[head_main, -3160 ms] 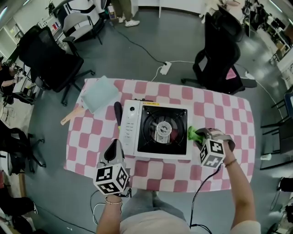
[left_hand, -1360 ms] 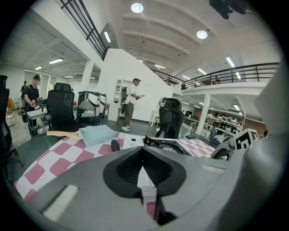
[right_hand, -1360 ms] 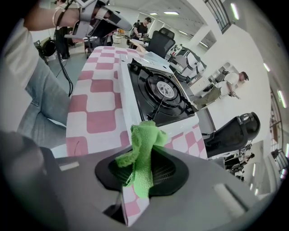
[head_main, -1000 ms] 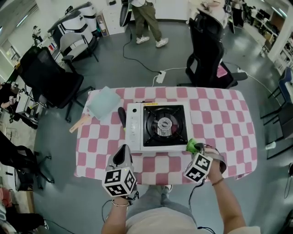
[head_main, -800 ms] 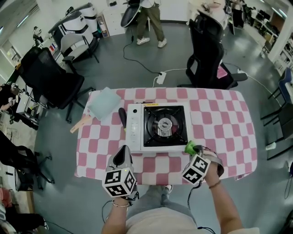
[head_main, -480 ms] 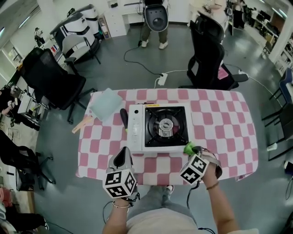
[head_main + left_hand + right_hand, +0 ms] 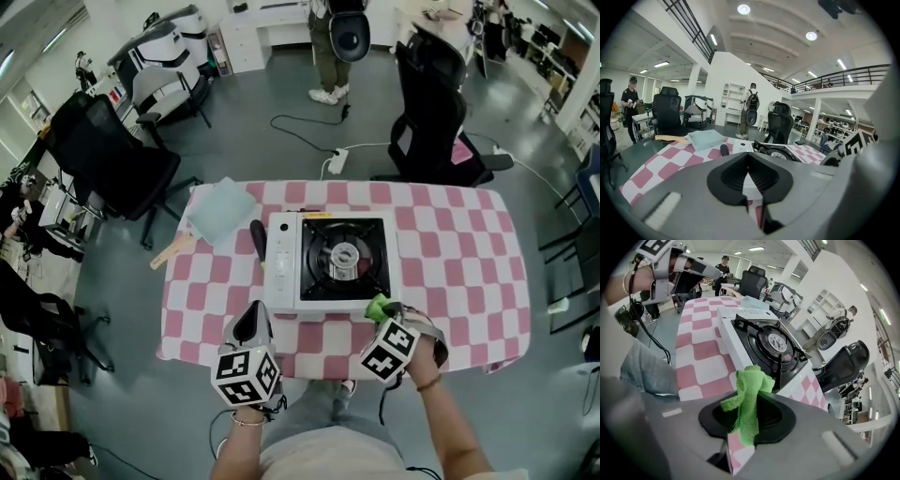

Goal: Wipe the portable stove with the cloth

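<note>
pink-and-white checks cover the table [image 7: 450,246], which stands on a grey office floor among black swivel chairs [image 7: 436,108], with a person [image 7: 323,66] standing far beyond it. the right tool [image 7: 750,420] is clamped on the green cloth [image 7: 749,390]: its jaws pinch the lower part of a bunched strip, and the free end stands up out of them. just ahead of that tool sits the portable stove [image 7: 764,341], its near right corner closest to the cloth. in the head view the cloth lies at that corner, though i cannot tell whether it presses the white casing or hangs just off it. the black burner well [image 7: 344,257] is farther ahead of the tool, and the white control panel [image 7: 281,255] lies ahead and off to its left. the left tool [image 7: 749,176] has its jaws drawn together on nothing and hovers at the table's near edge, with the stove's front left part ahead of it. beyond the left tool, past a dark-handled utensil [image 7: 258,234] lying beside the stove, rests a pale blue folded pad [image 7: 221,210]. as for progress, the cloth is in hand and at the stove, so the fetching looks done. the wiping itself seems at its very start or not begun, with top, burner surround, panel and sides apparently all left to cover. no dirt or wiped streak is clear enough to show what has been cleaned.
</note>
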A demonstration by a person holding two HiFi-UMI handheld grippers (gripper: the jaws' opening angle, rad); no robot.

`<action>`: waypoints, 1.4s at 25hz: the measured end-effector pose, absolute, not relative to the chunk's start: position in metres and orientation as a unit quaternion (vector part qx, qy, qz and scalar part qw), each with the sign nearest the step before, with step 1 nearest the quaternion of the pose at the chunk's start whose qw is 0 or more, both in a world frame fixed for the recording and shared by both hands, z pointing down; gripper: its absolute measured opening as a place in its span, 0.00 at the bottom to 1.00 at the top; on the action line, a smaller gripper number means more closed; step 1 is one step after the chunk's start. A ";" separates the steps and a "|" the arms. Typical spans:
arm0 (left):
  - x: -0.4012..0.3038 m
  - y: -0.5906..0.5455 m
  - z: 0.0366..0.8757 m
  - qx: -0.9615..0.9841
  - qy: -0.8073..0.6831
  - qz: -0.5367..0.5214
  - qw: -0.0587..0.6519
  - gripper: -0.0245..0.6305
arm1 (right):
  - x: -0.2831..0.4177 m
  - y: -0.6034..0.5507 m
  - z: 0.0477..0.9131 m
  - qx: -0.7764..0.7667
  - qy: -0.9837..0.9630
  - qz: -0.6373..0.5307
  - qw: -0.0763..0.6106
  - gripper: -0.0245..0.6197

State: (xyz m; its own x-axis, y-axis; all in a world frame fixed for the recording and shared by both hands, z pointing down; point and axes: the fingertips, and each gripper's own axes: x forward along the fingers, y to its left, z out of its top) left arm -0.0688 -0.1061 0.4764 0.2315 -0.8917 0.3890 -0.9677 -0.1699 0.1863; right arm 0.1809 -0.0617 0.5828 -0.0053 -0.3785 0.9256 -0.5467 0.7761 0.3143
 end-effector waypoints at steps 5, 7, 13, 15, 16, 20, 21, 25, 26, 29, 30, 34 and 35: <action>-0.076 -0.108 0.477 0.753 -0.620 0.092 0.202 0.04 | 0.166 -0.064 0.582 0.305 -0.715 0.065 0.626 0.18; -0.078 -0.108 0.478 0.750 -0.623 0.089 0.203 0.04 | 0.160 -0.065 0.582 0.294 -0.718 0.060 0.628 0.18; -0.087 -0.107 0.478 0.741 -0.633 0.083 0.206 0.04 | 0.140 -0.067 0.581 0.262 -0.726 0.047 0.634 0.18; -0.092 -0.107 0.478 0.738 -0.637 0.081 0.207 0.04 | 0.133 -0.068 0.581 0.253 -0.728 0.044 0.635 0.18; -0.095 -0.106 0.478 0.736 -0.640 0.080 0.208 0.04 | 0.130 -0.069 0.581 0.248 -0.729 0.042 0.636 0.18; -0.105 -0.105 0.477 0.727 -0.650 0.073 0.210 0.04 | 0.117 -0.071 0.581 0.229 -0.732 0.031 0.641 0.18; -0.108 -0.105 0.477 0.724 -0.653 0.072 0.210 0.04 | 0.115 -0.071 0.581 0.225 -0.733 0.029 0.642 0.18; -0.118 -0.103 0.477 0.715 -0.663 0.068 0.212 0.04 | 0.106 -0.072 0.581 0.209 -0.735 0.023 0.645 0.18; -0.120 -0.102 0.477 0.713 -0.665 0.067 0.212 0.04 | 0.104 -0.073 0.581 0.205 -0.736 0.021 0.645 0.18; -0.127 -0.100 0.476 0.706 -0.672 0.063 0.213 0.04 | 0.095 -0.073 0.579 0.194 -0.739 0.014 0.644 0.18; -0.129 -0.100 0.475 0.704 -0.674 0.062 0.214 0.04 | 0.092 -0.073 0.579 0.191 -0.741 0.012 0.644 0.18; -0.137 -0.097 0.473 0.696 -0.683 0.057 0.214 0.04 | 0.079 -0.074 0.579 0.175 -0.746 0.002 0.642 0.18; -0.138 -0.096 0.473 0.694 -0.685 0.056 0.214 0.04 | 0.076 -0.074 0.579 0.173 -0.747 0.000 0.642 0.18</action>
